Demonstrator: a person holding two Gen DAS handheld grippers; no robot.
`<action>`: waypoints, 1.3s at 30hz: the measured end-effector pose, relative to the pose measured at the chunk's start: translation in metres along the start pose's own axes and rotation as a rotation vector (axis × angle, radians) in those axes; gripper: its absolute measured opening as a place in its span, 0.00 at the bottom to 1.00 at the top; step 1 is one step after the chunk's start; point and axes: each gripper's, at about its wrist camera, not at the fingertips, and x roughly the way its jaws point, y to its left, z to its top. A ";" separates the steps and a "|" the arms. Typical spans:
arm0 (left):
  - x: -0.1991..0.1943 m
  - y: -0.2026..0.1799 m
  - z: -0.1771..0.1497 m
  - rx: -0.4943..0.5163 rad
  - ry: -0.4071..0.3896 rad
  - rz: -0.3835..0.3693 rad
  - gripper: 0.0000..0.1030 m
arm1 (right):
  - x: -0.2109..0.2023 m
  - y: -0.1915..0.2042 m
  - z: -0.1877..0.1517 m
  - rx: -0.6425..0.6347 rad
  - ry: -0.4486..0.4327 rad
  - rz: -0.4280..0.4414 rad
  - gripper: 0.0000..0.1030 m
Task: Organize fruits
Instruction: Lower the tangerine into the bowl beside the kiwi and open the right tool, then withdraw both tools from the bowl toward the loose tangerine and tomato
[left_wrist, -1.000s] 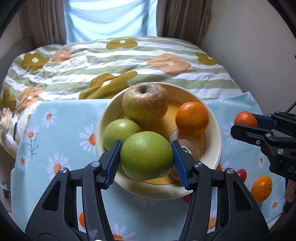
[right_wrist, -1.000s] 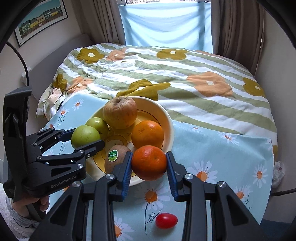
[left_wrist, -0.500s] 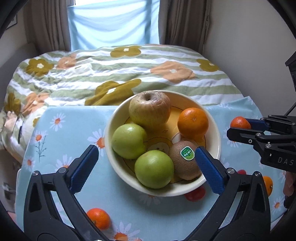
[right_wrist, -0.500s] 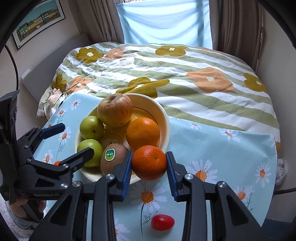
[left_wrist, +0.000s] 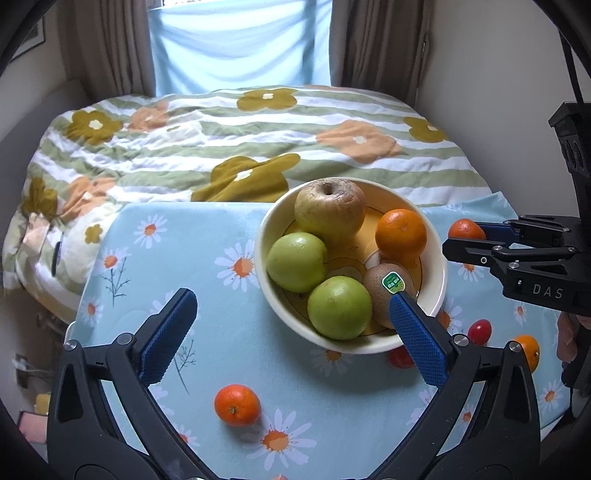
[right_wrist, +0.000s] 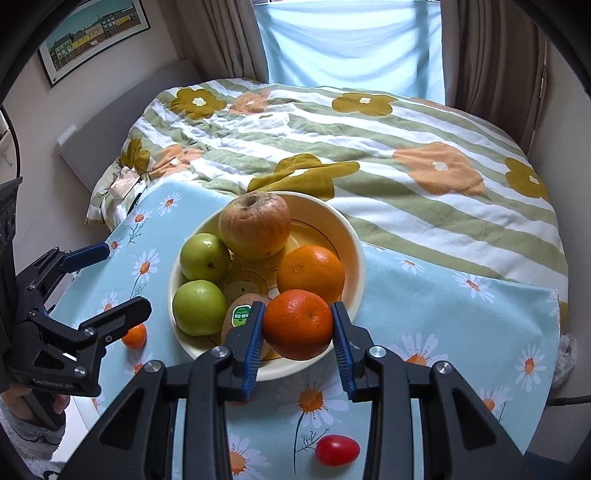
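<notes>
A cream bowl (left_wrist: 266, 236) on the daisy tablecloth holds a brownish apple (left_wrist: 330, 214), two green apples (left_wrist: 295, 261) (left_wrist: 339, 307), an orange (left_wrist: 400, 232) and a kiwi (left_wrist: 384, 291). My left gripper (left_wrist: 291, 326) is open and empty, to the left front of the bowl. My right gripper (right_wrist: 297, 328) is shut on an orange (right_wrist: 297, 325) held at the bowl's near rim (right_wrist: 354, 240); it shows at the right of the left wrist view (left_wrist: 466, 236). A small mandarin (left_wrist: 237, 405) lies on the cloth in front of my left gripper.
A cherry tomato (right_wrist: 337, 449) lies on the cloth in front of the bowl. Another tomato (left_wrist: 479, 331) and a mandarin (left_wrist: 527, 350) lie at the right. A bed with a flowered quilt (left_wrist: 236, 147) lies behind the table.
My left gripper let go of the green apple in the bowl, opened wide and drew back to the left. My right gripper kept hold of its orange and stayed near the bowl's rim.
</notes>
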 end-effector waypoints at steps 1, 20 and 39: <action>-0.001 0.001 0.000 -0.003 0.002 0.002 1.00 | 0.003 0.002 0.000 -0.006 0.006 0.006 0.32; 0.005 0.014 -0.015 -0.058 0.055 0.035 1.00 | 0.030 0.008 -0.008 -0.047 0.020 0.037 0.92; -0.032 0.018 -0.008 -0.040 -0.002 0.059 1.00 | 0.000 0.014 -0.007 -0.046 -0.026 0.017 0.92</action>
